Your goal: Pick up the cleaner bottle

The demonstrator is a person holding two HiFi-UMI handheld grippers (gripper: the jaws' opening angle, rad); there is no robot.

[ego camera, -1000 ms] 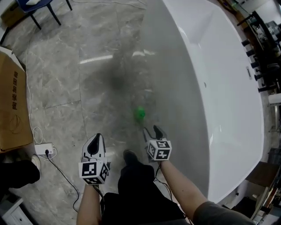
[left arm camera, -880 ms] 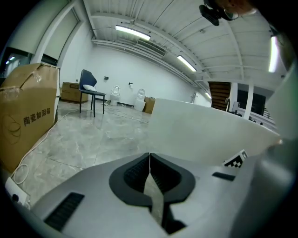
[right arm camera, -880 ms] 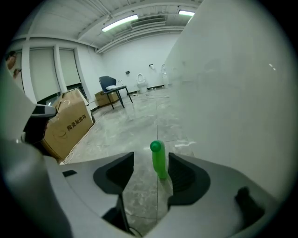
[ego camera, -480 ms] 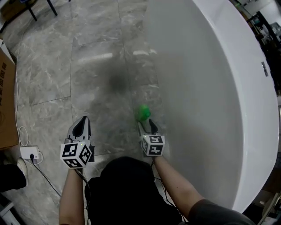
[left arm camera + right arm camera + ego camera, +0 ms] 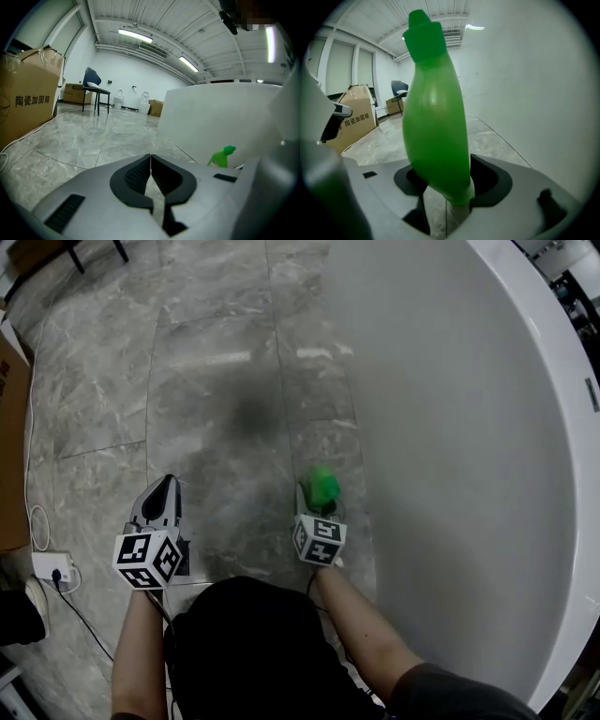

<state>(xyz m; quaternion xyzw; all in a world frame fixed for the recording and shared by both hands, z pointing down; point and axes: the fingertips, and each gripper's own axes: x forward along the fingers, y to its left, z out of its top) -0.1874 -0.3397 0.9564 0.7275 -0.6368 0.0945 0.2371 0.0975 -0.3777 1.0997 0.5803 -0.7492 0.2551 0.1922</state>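
The green cleaner bottle (image 5: 324, 486) stands upright on the grey marble floor beside the white bathtub wall (image 5: 469, 427). My right gripper (image 5: 319, 500) holds it low on its body. In the right gripper view the cleaner bottle (image 5: 436, 112) fills the space between the two black pads (image 5: 490, 178), and the jaws of the right gripper (image 5: 443, 171) press on its sides. My left gripper (image 5: 160, 491) hangs to the left over bare floor, well apart from the bottle. The left gripper (image 5: 150, 157) is shut with nothing in it, and the bottle (image 5: 221, 157) shows small at its right.
The curved bathtub wall rises close on the right. A cardboard box (image 5: 9, 446) and a white power strip (image 5: 47, 566) with its cable lie at the left edge. A chair (image 5: 96, 89) stands far back. A person's foot (image 5: 19, 610) is at the lower left.
My right gripper has moved forward to the bottle and closed its jaws round it. The left gripper has drifted left. The head view has moved closer to the floor.
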